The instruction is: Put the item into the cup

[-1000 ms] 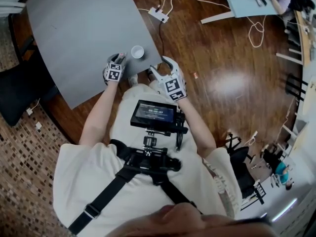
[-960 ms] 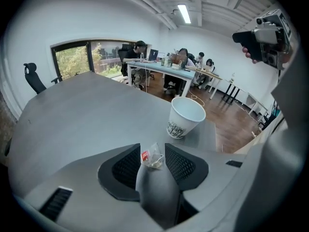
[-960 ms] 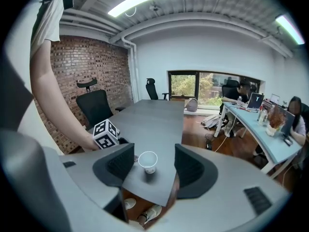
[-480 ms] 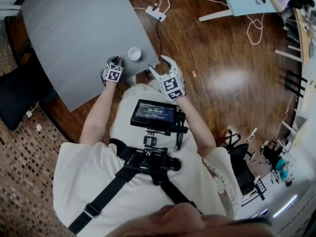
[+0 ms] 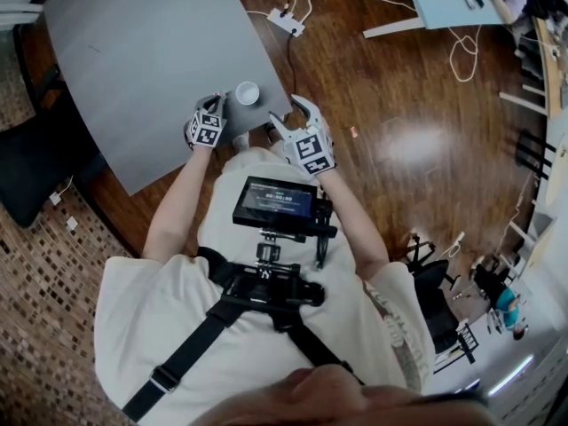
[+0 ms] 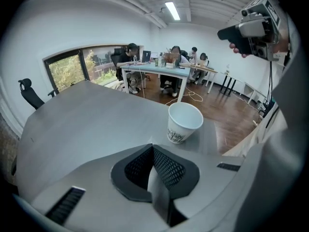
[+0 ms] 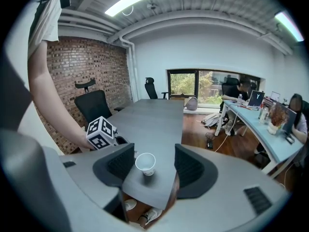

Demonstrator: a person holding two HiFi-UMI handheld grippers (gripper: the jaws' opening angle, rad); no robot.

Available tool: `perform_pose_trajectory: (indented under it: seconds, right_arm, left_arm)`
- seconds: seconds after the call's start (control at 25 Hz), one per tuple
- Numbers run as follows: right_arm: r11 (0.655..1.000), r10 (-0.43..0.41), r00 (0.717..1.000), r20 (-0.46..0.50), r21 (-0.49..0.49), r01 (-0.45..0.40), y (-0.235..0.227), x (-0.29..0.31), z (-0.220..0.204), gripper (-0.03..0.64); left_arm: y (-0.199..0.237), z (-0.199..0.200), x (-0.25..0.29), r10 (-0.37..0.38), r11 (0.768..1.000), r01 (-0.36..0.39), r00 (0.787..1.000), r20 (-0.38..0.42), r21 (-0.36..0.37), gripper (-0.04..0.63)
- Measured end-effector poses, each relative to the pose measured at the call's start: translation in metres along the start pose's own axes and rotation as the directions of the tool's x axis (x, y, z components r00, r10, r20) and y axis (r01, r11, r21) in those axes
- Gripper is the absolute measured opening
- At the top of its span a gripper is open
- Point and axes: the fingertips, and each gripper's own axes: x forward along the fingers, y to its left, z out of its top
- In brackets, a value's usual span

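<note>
Risk of empty delivery into white paper cup (image 6: 184,123): left gripper (image 6: 152,149) jaws just closed flush, no item visible; right gripper (image 7: 154,164) jaws apart.

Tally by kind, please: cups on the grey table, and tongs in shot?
white paper cup: 1
tongs: 2 (grey left tongs just closed, nothing visible between them; grey right tongs open)
Total: 3
</note>
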Motion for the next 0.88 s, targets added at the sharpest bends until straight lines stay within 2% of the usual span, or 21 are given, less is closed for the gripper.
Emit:
perform_pose_trajectory:
  seconds: [0.32, 0.52, 0.88]
  right_arm:
    - [1.0, 0.011, 1.0, -0.009, 0.017, -0.011, -0.007, 0.011, -0.008, 0.278]
    - [1.0, 0.02, 1.0, 0.005, 0.002, -0.02, -0.007, 0.016, -0.007, 0.278]
    - [1.0, 0.019, 1.0, -0.009, 0.019, -0.019, -0.007, 0.017, -0.017, 0.278]
  left_arm:
    - [-0.002, 0.054, -0.042, 0.02, 0.999, -0.016, 0.991, 0.129, -0.032, 0.003]
    - [-0.014, 0.084, -0.061, 0.009, 1.0, -0.004, 0.98, 0.198, -0.025, 0.003]
    - [-0.041, 0.113, -0.068, -0.069, 0.997, 0.063, 0.972, 0.225, 0.035, 0.003]
